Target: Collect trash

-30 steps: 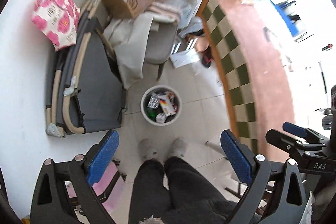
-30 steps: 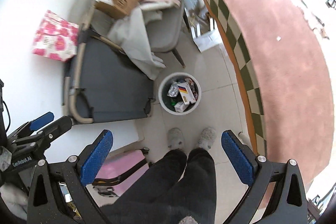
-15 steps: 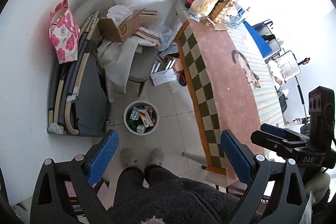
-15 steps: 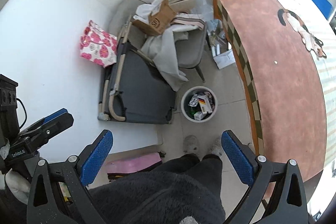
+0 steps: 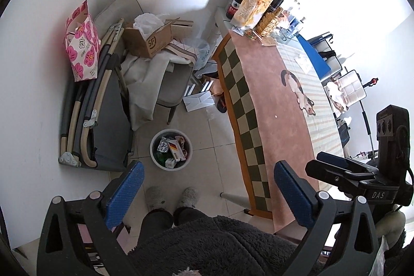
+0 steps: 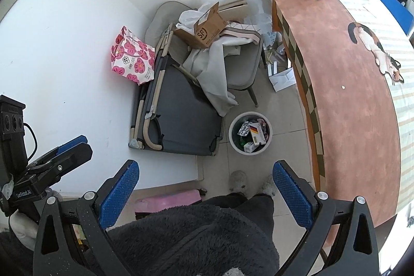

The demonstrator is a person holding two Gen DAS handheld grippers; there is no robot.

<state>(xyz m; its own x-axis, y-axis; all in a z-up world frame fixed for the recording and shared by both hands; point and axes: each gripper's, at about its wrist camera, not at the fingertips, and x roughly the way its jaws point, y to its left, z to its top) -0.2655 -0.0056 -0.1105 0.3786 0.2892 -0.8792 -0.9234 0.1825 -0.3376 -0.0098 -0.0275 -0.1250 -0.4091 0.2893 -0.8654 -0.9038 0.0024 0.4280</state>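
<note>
I'm holding my left gripper point(image 5: 205, 184) and right gripper point(image 6: 204, 181) spread wide, empty, high above the bin point(image 6: 250, 133) full of trash point(image 6: 254, 135) on the floor. Reaching for table scraps from this height, I'm risking a missed pinch.

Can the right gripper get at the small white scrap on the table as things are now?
Probably yes. The right gripper is open and empty, and the white scrap lies alone on bare tablecloth, nothing standing between them. It would still need to travel forward.

Tiled floor point(image 5: 207, 136): trash bin point(image 5: 157, 162), white paper point(image 5: 199, 101).
</note>
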